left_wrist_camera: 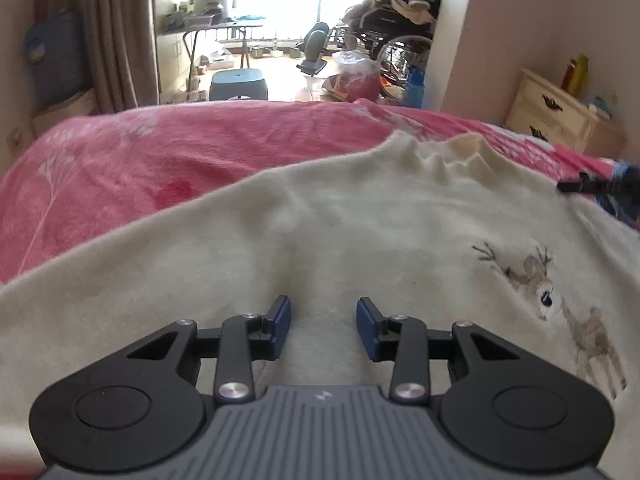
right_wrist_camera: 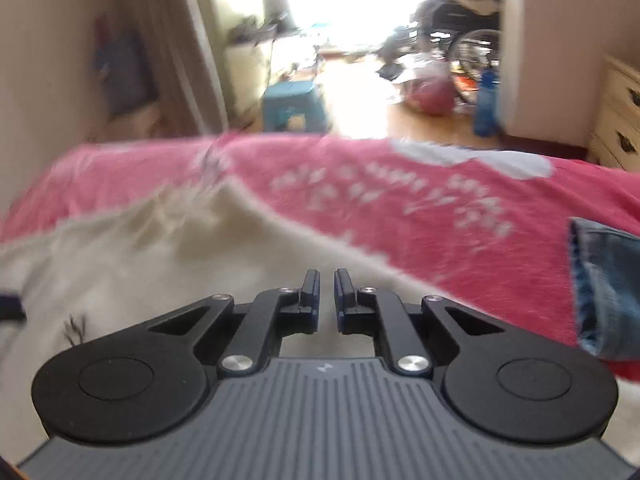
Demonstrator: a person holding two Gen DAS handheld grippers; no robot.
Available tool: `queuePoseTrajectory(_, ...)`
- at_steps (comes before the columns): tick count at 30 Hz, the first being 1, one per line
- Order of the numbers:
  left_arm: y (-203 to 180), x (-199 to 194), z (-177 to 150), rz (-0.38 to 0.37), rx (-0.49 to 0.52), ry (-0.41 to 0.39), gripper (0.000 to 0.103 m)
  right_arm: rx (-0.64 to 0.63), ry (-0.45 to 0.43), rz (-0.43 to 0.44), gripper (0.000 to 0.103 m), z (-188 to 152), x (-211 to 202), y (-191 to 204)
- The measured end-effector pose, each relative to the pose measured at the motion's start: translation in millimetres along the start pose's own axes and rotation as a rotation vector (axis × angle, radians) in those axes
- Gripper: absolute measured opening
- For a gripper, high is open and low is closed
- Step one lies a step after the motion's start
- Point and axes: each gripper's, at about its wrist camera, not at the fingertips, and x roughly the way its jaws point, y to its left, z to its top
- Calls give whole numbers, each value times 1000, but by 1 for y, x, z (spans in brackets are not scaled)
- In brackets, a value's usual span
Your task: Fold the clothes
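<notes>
Covering bed: pink blanket [left_wrist_camera: 160, 168] w/ cream sweater [left_wrist_camera: 320, 232] | L jaws wide | R jaws narrow, empty

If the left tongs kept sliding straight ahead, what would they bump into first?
Probably just more of the cream sweater: the open left tongs point across its flat front, toward the bunched collar. Depth is hard to judge.

A pink blanket [left_wrist_camera: 168, 168] covers the bed. Beyond it stand a blue stool [left_wrist_camera: 239, 84], a wheelchair [left_wrist_camera: 400, 36], a cream dresser [left_wrist_camera: 556, 114] and a brown curtain [left_wrist_camera: 116, 32].
</notes>
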Motion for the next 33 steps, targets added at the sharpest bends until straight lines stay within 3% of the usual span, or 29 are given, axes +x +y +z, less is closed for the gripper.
queuePoseTrajectory(3, 1, 0, 0, -1, -8, -3, 38, 138, -26, -36, 1, 6, 11, -21)
queuePoseTrajectory(5, 1, 1, 0, -1, -11, -2, 38, 180, -79, -24, 5, 14, 4, -19)
queuePoseTrajectory(9, 3, 1, 1, -6, -19, 0, 38, 36, -54, 139, 6, 23, 9, 28)
queuePoseTrajectory(11, 4, 1, 0, -8, -31, -1, 38, -42, -2, 181, 6, 25, 29, 56)
queuePoseTrajectory(13, 3, 1, -1, -3, -31, -4, 38, -54, 4, 166, 6, 30, 52, 71)
queuePoseTrajectory(17, 1, 0, -3, 5, -27, -11, 38, 213, -18, 146, 1, 59, 80, 50)
queuePoseTrajectory(20, 1, 0, -3, 7, -33, -11, 39, 274, -48, 112, 3, 75, 75, 46)
queuePoseTrajectory(23, 2, -1, -2, -2, -47, -7, 41, 242, -85, 211, 7, 80, 52, 62)
queuePoseTrajectory(26, 3, -3, -1, 0, -49, -6, 41, 115, -32, 318, 7, 73, 44, 98)
queuePoseTrajectory(29, 3, -8, 1, 14, -67, -13, 44, 11, 17, 280, 6, 63, 51, 129)
queuePoseTrajectory(31, 3, -13, 3, 18, -85, -18, 44, 53, 9, 235, 7, 65, 50, 126)
queuePoseTrajectory(33, 2, -23, 4, -1, -99, -25, 45, 86, -11, 248, 7, 68, 34, 119)
